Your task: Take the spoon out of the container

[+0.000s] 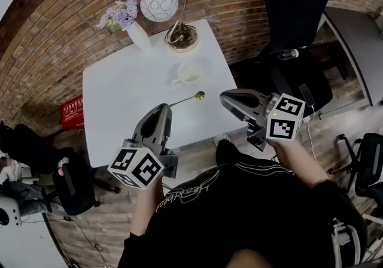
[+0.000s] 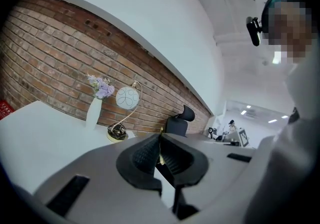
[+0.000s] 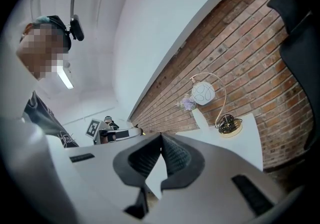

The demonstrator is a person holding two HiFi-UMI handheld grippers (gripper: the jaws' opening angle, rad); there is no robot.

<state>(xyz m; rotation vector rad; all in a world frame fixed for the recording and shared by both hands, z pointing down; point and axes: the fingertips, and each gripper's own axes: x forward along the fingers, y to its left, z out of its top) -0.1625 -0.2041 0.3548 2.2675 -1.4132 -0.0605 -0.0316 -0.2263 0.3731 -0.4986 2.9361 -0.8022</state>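
The left gripper (image 1: 166, 107) has its fingers closed on the handle of the spoon (image 1: 187, 100), which points to 2 o'clock and is outside the cup (image 1: 189, 74) at 1 o'clock, while the right gripper (image 1: 223, 98) has its fingers together and empty.

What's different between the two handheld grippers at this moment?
The left gripper is clamped on the handle of a gold spoon; the right gripper holds nothing. The left gripper points forward across the table; the right gripper points sideways, toward the spoon's bowl. Both have closed jaws and grey bodies.
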